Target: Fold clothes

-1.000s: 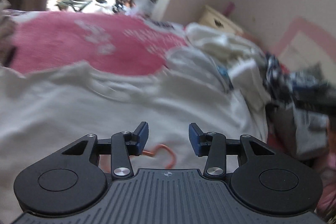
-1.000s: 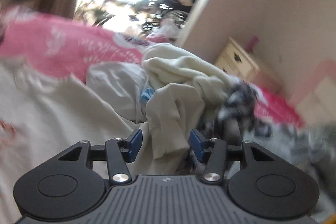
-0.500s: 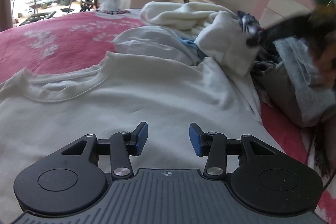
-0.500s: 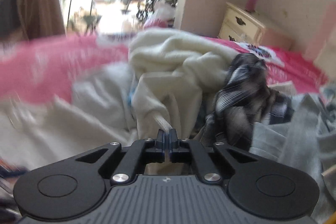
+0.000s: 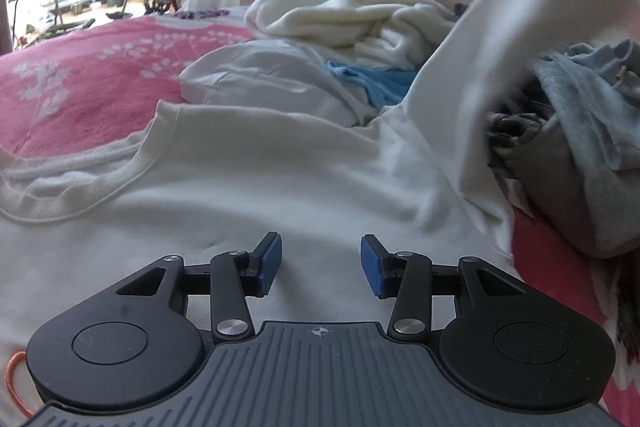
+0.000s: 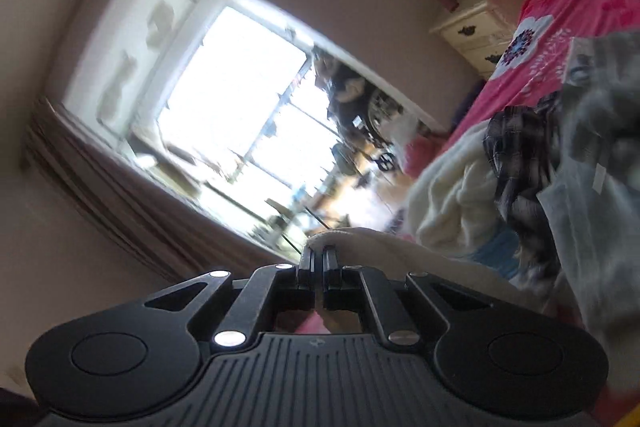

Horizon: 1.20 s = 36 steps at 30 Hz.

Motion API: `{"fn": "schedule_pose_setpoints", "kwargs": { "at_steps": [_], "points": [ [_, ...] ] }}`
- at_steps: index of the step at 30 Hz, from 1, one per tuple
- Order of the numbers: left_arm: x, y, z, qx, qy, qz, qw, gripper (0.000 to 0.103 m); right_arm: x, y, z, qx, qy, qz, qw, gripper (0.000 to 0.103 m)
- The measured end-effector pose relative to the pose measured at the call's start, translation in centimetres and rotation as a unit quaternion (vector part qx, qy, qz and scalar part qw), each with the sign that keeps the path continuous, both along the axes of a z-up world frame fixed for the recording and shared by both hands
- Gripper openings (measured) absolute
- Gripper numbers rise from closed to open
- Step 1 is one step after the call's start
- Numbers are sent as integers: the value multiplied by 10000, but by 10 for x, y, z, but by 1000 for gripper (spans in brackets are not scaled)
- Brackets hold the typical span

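A white sweatshirt (image 5: 248, 187) lies spread flat on the pink bedspread (image 5: 80, 79), its ribbed collar at the left. My left gripper (image 5: 320, 263) hovers low over its chest, open, with nothing between the blue pads. The sweatshirt's right sleeve (image 5: 500, 27) is lifted up and stretched toward the upper right, blurred. In the right wrist view my right gripper (image 6: 319, 259) is shut on the cuff of that white sleeve (image 6: 360, 239), and the view is rolled steeply sideways.
A pile of unfolded clothes lies past the sweatshirt: a cream garment (image 5: 352, 19), a blue one (image 5: 372, 83), a plaid one (image 6: 516, 147) and a grey one (image 5: 592, 147). A cream nightstand (image 6: 484, 23) stands by the wall. A bright window (image 6: 240, 115) lies beyond.
My right gripper shut on the white sleeve's cuff, then rose and rolled sideways, pulling the sleeve up. My left gripper slid across the sweatshirt and stayed open.
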<state>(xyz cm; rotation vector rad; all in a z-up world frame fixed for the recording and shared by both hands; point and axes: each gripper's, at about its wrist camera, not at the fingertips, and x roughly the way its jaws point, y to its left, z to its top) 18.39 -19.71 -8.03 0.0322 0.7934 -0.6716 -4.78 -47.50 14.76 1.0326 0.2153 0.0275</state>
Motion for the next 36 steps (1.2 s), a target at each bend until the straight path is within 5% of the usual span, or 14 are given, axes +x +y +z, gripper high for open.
{"fn": "schedule_pose_setpoints", "kwargs": {
  "at_steps": [6,13,17,23,26,27,30,33,36],
  "points": [
    [1,-3,-5,101,-43,86,9999,44,-63,14,10,-158,-68,-95,9998,4],
    [9,22,15,-118,289,390,9987,44,-33,49,47,-1120,437,885,9888,4],
    [8,69,34,-306,459,556,9969,44,1,123,44,-2231,1217,2276,9400,4],
    [-3,145,48,-476,725,877,9924,44,31,258,-46,-3395,2324,4099,8141,8],
    [-14,164,47,-438,782,852,9923,44,39,297,-111,-3070,2982,4366,7913,20],
    [-18,168,45,-408,815,790,9927,44,41,307,-130,-2885,3168,4401,7891,20],
    [-29,174,38,-365,955,540,9933,45,28,305,-149,-2022,3223,4314,8180,24],
    [-43,175,31,-367,1117,166,9929,46,0,286,-143,-1193,2949,3994,8598,33],
    [-60,171,26,-388,1217,-281,9914,50,-29,241,-137,-569,2807,2917,9126,37]
  ]
}}
